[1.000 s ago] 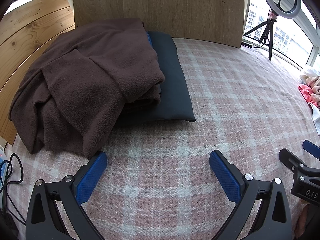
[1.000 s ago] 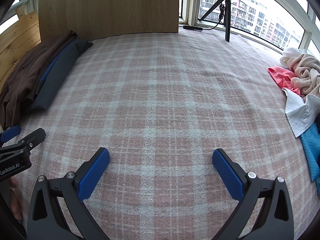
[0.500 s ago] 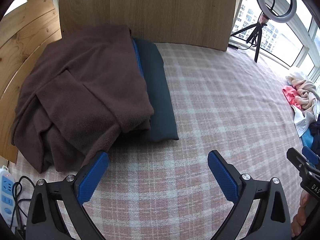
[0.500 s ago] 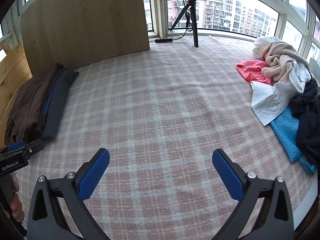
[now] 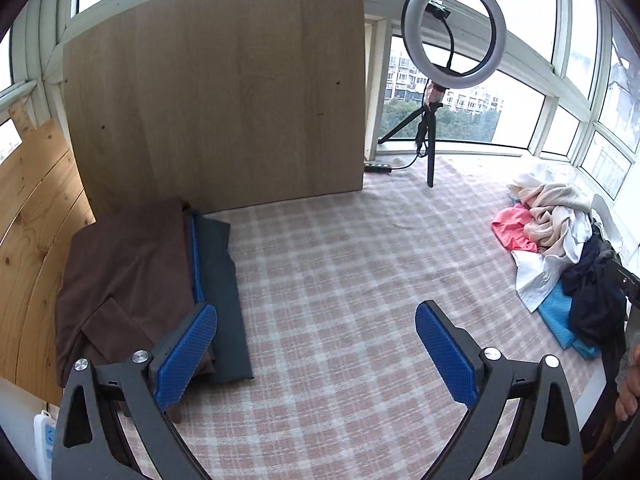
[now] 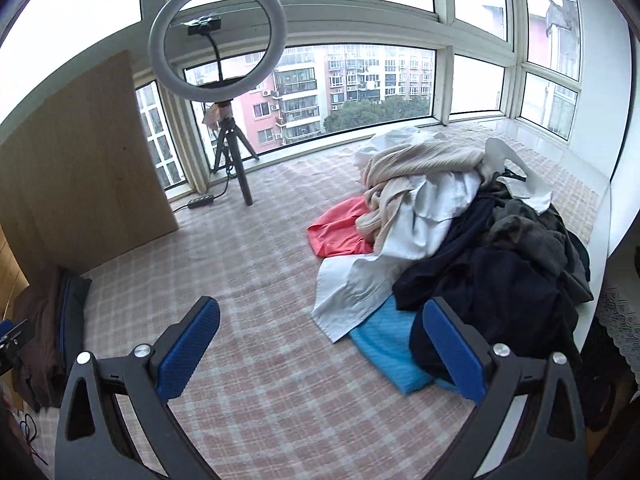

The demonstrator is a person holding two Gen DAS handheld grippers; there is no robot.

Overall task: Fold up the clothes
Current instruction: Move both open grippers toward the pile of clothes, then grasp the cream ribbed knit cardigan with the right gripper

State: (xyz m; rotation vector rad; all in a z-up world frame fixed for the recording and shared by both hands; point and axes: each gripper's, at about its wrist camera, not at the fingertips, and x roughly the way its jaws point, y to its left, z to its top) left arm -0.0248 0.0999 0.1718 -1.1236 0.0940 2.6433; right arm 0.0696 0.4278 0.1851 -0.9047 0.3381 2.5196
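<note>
Above the plaid blanket [image 5: 340, 280] both claws are held spread and empty — left claw [image 5: 316, 350], right claw [image 6: 320, 344]. Unfolded clothes [image 6: 460, 240] are heaped at 2 o'clock; folded garments [image 5: 120, 280] are stacked at 9.

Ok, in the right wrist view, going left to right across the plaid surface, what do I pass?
Folded brown garment → dark grey cushion → wooden board → ring light tripod → coral pink garment → white shirt → dark clothes heap.
</note>
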